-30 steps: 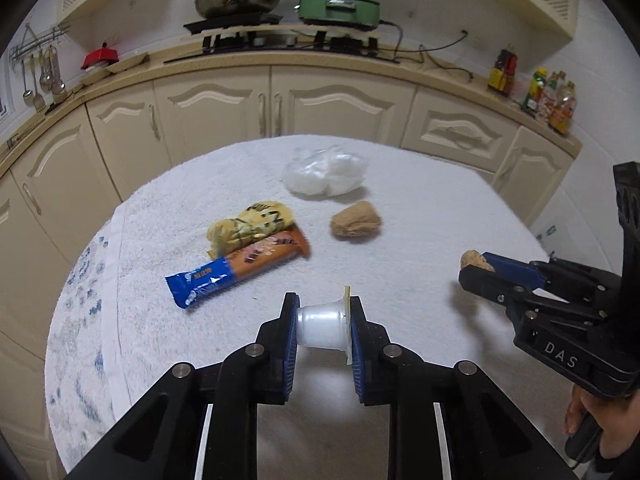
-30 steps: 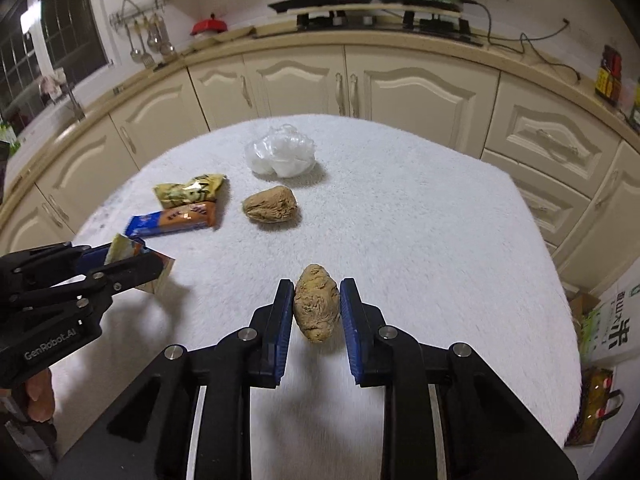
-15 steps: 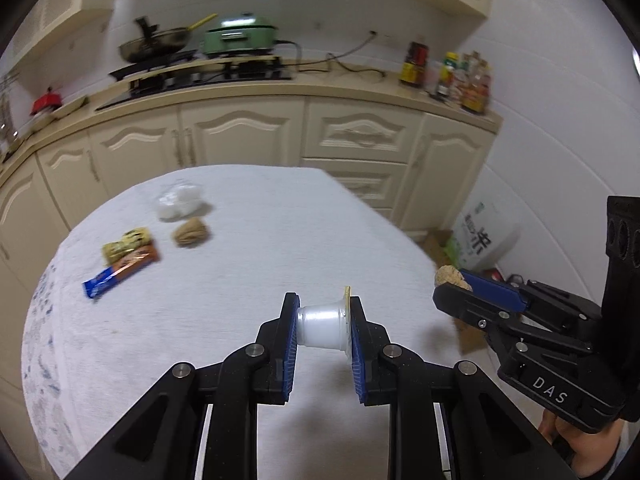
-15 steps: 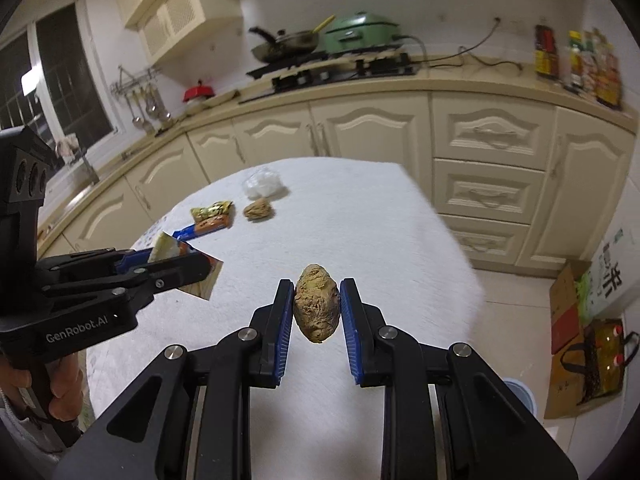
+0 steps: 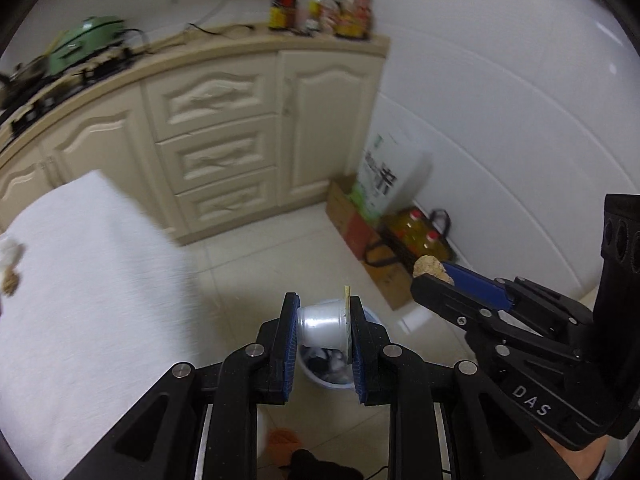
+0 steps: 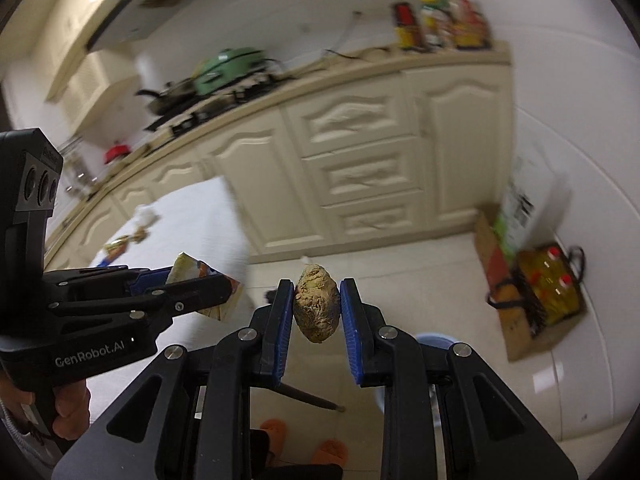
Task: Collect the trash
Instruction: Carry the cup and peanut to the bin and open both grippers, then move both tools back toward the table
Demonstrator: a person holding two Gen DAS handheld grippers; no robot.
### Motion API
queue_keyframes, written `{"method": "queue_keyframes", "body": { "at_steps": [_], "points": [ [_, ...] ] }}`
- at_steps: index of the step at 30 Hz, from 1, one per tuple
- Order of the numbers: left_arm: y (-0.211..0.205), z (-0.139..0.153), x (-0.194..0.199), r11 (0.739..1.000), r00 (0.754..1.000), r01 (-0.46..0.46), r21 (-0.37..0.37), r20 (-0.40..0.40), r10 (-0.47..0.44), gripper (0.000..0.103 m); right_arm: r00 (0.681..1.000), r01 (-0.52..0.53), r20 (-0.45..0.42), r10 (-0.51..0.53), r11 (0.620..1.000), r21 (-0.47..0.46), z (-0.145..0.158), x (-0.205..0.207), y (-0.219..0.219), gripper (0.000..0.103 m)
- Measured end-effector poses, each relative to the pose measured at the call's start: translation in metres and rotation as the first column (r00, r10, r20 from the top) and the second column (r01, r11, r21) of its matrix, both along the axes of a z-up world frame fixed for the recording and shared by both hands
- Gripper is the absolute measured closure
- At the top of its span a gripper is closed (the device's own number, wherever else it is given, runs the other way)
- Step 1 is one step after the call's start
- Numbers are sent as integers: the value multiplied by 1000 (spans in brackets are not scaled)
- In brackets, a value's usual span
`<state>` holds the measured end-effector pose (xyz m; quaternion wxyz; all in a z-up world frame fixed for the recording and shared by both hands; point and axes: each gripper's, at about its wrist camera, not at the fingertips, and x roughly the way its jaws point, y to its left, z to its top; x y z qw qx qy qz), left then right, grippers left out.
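- Left wrist view: left gripper (image 5: pixel 323 322) clamped on small white cup (image 5: pixel 322 327), foil lid peeled up; bin (image 5: pixel 326 372) below, mostly hidden behind jaws, contents unclear.
- Right gripper (image 6: pixel 316 308) closed on crumpled brown wad (image 6: pixel 317 309), held over floor.
- Table (image 5: pixel 80 280) cut off at left; leftover scraps (image 5: pixel 10 264) blurred, unidentifiable.
- Counter bottles (image 6: pixel 440 20) smeared by motion.

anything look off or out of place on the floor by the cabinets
Nothing looks spilled or broken. A cardboard box with oil bottles sits on the floor against the wall, beside a leaning printed bag. It looks like storage, not a mishap.
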<state>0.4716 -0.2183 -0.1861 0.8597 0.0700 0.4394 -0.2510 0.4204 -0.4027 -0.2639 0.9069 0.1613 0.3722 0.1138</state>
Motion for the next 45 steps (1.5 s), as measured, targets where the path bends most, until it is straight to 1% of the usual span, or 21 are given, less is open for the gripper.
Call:
{"method": "queue_keyframes", "body": {
  "at_steps": [5, 7, 9, 10, 11, 12, 13, 15, 17, 19, 21, 22, 23, 24, 25, 26, 27, 31, 35, 42, 45],
  "points": [
    [-48, -27, 37, 998, 998, 40, 48, -52, -38, 84, 994, 89, -65, -87, 996, 23, -44, 14, -41, 76],
    [-67, -38, 56, 997, 996, 51, 64, -77, -46, 84, 991, 106, -92, -101, 993, 54, -61, 20, -52, 76],
    [-81, -49, 71, 995, 994, 60, 75, -97, -53, 84, 988, 120, -109, -113, 991, 55, -72, 24, -58, 75],
    [-88, -55, 81, 994, 993, 65, 84, -107, -55, 84, 986, 127, -120, -119, 990, 58, -78, 26, -63, 72],
    [-96, -61, 87, 994, 992, 70, 90, -114, -59, 84, 984, 133, -128, -124, 989, 60, -83, 27, -66, 65],
    [-103, -66, 93, 993, 991, 73, 95, -121, -62, 84, 982, 139, -134, -131, 989, 58, -86, 28, -69, 61],
    [-111, -73, 100, 992, 990, 75, 99, -130, -62, 84, 978, 158, -144, -151, 987, 39, -91, 28, -74, 58],
    [-124, -82, 110, 992, 987, 80, 102, -144, -65, 84, 973, 178, -154, -171, 983, 35, -97, 26, -83, 56],
    [-134, -91, 119, 991, 986, 85, 105, -154, -68, 84, 968, 200, -163, -193, 979, 28, -102, 24, -90, 45],
    [-144, -100, 128, 990, 984, 90, 108, -161, -71, 83, 962, 218, -169, -212, 976, 15, -105, 21, -97, 42],
    [-148, -105, 132, 990, 985, 94, 110, -154, -76, 80, 959, 230, -176, -224, 973, 15, -106, 18, -102, 42],
    [-150, -106, 133, 989, 985, 100, 110, -151, -83, 73, 957, 237, -176, -231, 972, 11, -106, 16, -104, 42],
    [-150, -106, 132, 988, 985, 106, 110, -150, -89, 58, 955, 243, -175, -238, 970, 8, -105, 15, -105, 42],
    [-151, -106, 131, 988, 987, 101, 118, -139, -84, 52, 954, 248, -175, -242, 969, 9, -104, 13, -107, 42],
    [-148, -105, 130, 988, 991, 88, 127, -112, -74, 41, 952, 256, -174, -250, 967, 12, -103, 11, -110, 41],
    [-147, -103, 129, 989, 993, 84, 125, -95, -72, 32, 951, 264, -173, -257, 964, 16, -101, 9, -112, 39],
    [-145, -101, 126, 989, 994, 81, 119, -86, -71, 30, 949, 271, -170, -264, 962, 17, -99, 6, -114, 39],
    [-131, -91, 114, 992, 997, 58, 111, -60, -51, 29, 948, 281, -161, -275, 960, 16, -87, -6, -114, 38],
    [-101, -71, 91, 995, 999, 39, 89, -30, -37, 29, 955, 268, -132, -265, 963, 5, -65, -14, -102, 38],
    [-8, -7, 29, 999, 996, -22, 42, 87, 19, 26, 977, 209, -38, -209, 978, -4, -9, -26, -55, 32],
    [46, 16, 7, 998, 986, -65, 27, 153, 60, 24, 989, 149, 9, -148, 989, -14, 20, -25, -16, 23]
  ]
}}
